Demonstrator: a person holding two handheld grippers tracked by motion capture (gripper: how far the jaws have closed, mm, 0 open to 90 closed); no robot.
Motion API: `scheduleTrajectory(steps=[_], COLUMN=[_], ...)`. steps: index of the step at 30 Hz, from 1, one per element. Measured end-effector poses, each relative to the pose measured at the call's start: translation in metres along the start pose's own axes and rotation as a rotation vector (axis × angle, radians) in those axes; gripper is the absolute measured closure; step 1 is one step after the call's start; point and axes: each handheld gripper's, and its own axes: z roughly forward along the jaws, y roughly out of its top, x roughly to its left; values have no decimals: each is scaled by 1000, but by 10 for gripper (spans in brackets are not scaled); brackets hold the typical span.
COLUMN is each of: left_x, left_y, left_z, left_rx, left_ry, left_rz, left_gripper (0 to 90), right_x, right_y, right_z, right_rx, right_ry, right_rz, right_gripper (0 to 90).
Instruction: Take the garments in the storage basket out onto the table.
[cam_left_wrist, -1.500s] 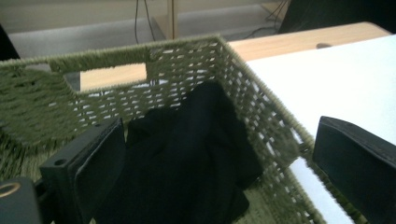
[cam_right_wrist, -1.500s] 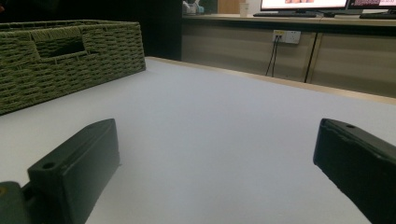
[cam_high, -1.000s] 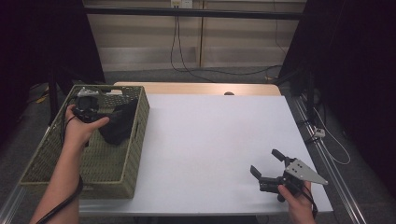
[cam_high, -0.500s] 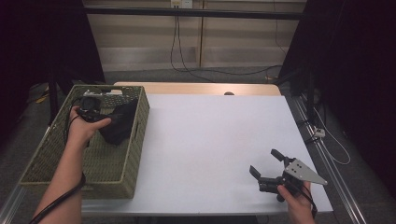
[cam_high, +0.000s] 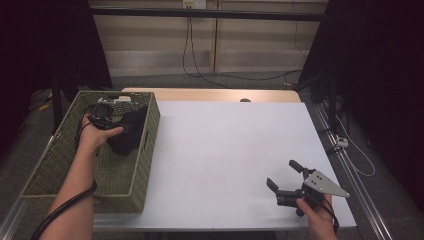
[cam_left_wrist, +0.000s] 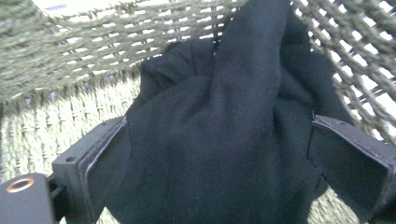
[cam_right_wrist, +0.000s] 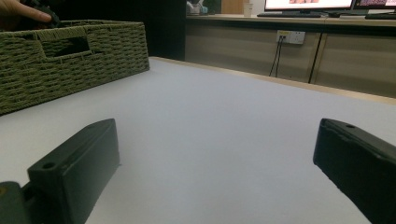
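Black cloth (cam_left_wrist: 224, 140) bunched between the left gripper (cam_high: 106, 119) fingers inside the woven basket (cam_high: 131, 187).
Its fingers (cam_left_wrist: 93, 163) clench the cloth against the basket's side wall; the right gripper (cam_high: 286, 181) rests low over the white tabletop (cam_high: 225, 150), fingers (cam_right_wrist: 79, 172) spread, nothing between them.
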Motion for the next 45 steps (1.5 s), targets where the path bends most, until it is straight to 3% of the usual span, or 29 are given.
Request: scheduleTrajectory(steps=[2, 5, 16, 18, 22, 24, 33, 36, 37, 38, 39, 45], left_x=[1, 1, 2, 3, 6, 6, 5, 8, 7, 7, 9, 8], left_y=[1, 3, 5, 3, 0, -2, -6, -8, -10, -10, -10, -10], left_z=[3, 7, 21, 24, 30, 34, 42, 44, 47, 47, 47, 49], left_rx=[15, 23, 71, 85, 106, 120, 110, 136, 109, 109, 132, 123], left_ry=[1, 9, 2, 15, 8, -1, 7, -12, -20, -20, -27, -19], left_rz=[1, 40, 59, 93, 70, 79, 79, 125, 90, 90, 136, 120], left_gripper=[67, 70, 73, 73, 73, 74, 71, 72, 73, 75, 76, 102], right_x=[0, 0, -1, -1, -1, -1, -1, -1, 0, 0, 0, 0], right_y=[0, 0, -1, -1, -1, -1, -2, -2, -2, -2, -2, -2], right_z=[0, 0, 1, 1, 1, 2, 3, 3, 2, 2, 2, 3], right_rx=[4, 3, 7, 7, 6, 14, 17, 14, 14, 14, 14, 18], right_ry=[-2, -3, -5, -3, 1, 3, 4, 5, 5, 5, 5, 6], right_rz=[5, 4, 11, 14, 14, 7, 13, 10, 12, 12, 13, 15], right_gripper=[0, 0, 0, 0, 0, 0, 0, 0, 0, 0, 0, 0])
